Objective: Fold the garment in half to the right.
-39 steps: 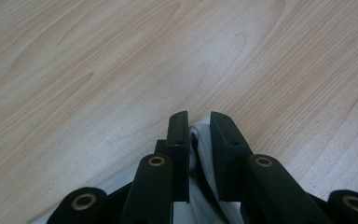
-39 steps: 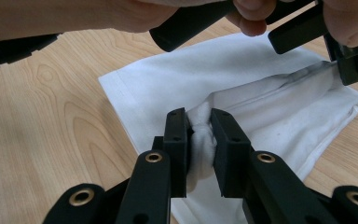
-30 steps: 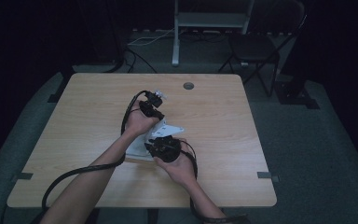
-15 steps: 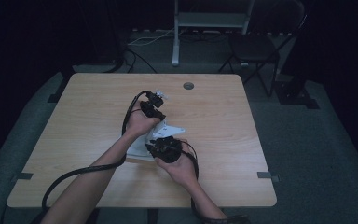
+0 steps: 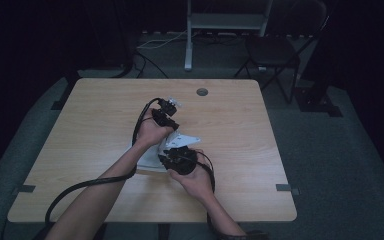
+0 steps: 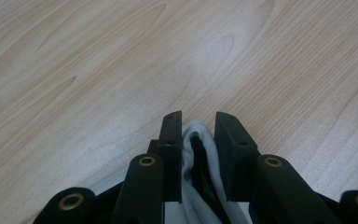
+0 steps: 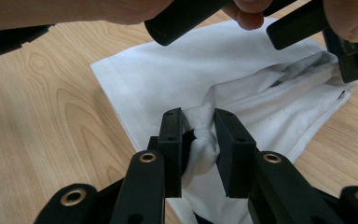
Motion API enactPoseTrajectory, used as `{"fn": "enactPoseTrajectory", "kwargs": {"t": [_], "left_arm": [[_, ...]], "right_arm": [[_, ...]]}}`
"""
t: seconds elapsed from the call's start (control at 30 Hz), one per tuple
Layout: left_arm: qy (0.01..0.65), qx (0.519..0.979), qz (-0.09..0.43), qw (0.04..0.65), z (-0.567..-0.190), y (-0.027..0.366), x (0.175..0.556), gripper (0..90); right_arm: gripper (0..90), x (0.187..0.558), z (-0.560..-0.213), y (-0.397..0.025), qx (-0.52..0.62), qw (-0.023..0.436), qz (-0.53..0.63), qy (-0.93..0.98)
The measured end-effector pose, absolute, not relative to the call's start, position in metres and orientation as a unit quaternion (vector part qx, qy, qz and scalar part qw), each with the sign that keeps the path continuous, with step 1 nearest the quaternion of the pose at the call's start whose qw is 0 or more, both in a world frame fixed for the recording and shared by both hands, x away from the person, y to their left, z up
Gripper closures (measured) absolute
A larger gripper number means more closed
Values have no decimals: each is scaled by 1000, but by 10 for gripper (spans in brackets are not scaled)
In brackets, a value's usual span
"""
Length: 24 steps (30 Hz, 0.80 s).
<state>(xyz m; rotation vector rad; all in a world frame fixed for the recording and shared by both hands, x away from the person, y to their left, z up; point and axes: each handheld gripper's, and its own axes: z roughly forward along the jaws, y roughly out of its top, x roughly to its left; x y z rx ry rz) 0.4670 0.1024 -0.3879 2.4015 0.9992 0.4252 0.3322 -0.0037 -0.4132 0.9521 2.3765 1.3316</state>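
A white cloth (image 5: 147, 160) lies crumpled in the middle of the wooden table (image 5: 260, 150), partly under both hands. My left gripper (image 5: 164, 119) is at its far side, and the left gripper view shows it (image 6: 199, 119) shut on a thin fold of the cloth (image 6: 190, 177) just above the wood. At the cloth's near side my right gripper (image 5: 177, 159) is shut too; in the right gripper view it (image 7: 198, 114) pinches a bunched ridge of the cloth (image 7: 177, 70). The rest of the cloth stretches toward the left gripper (image 7: 349, 51) at the upper right.
A round cable hole (image 5: 202, 92) sits near the table's far edge. Beyond the table stand a dark chair (image 5: 275, 50) and a grey stand (image 5: 225, 20), with cables on the floor. Bare wood surrounds the cloth on all sides.
The right gripper has shifted slightly over the cloth. The left gripper stays in place. Both holds are unchanged.
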Motion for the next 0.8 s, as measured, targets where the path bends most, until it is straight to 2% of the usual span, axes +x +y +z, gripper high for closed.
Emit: {"fn": "enactPoseTrajectory", "kwargs": {"t": [0.8], "left_arm": [[366, 883, 153, 250, -390, 97, 467, 688]], "right_arm": [[701, 330, -415, -12, 336, 129, 451, 817]]}}
